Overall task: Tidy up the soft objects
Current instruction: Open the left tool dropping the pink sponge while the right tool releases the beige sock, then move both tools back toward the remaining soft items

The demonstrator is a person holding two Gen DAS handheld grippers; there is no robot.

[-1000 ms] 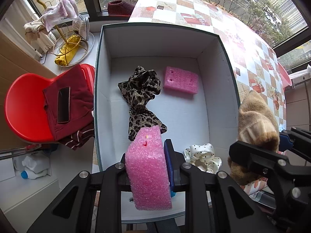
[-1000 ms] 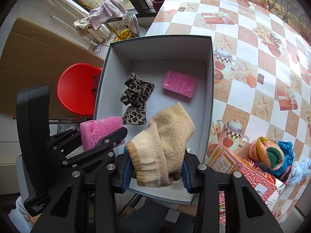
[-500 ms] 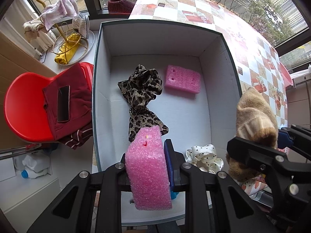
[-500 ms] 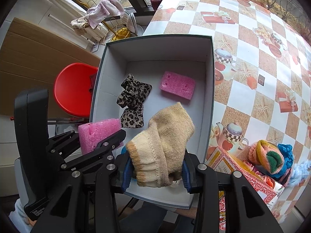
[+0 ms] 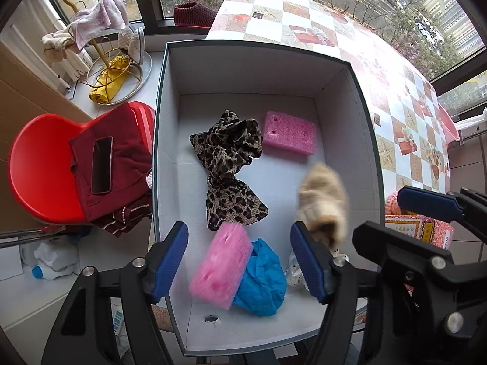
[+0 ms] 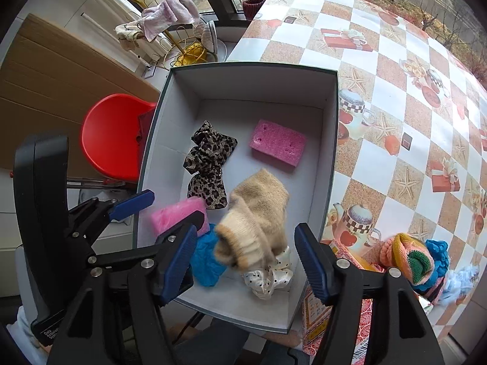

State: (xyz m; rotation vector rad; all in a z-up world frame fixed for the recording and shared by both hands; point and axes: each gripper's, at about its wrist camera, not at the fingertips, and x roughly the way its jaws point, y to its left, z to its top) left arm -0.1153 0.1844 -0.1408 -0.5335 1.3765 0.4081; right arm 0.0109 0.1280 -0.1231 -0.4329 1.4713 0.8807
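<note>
A white box (image 5: 170, 127) (image 6: 330, 140) holds a leopard-print scarf (image 5: 228, 164) (image 6: 207, 164), a pink sponge (image 5: 289, 137) (image 6: 277, 146), a blue cloth (image 5: 261, 279) (image 6: 207, 258) and a polka-dot scrunchie (image 6: 271, 276). My left gripper (image 5: 240, 261) is open; a second pink sponge (image 5: 220, 264) (image 6: 175, 217) is blurred, falling between its fingers. My right gripper (image 6: 246, 261) is open; a beige knitted sock (image 6: 258, 216) (image 5: 324, 200) is blurred, dropping into the box.
The box sits on a checkered tablecloth (image 6: 395, 91). More knitted items (image 6: 408, 258) and a patterned carton (image 6: 316, 310) lie to the right. A red chair (image 5: 39, 167) with a maroon garment and a phone stands left of the box.
Both grippers have opened. The pink sponge has left my left gripper and the beige sock has left my right gripper; both are dropping into the box.
</note>
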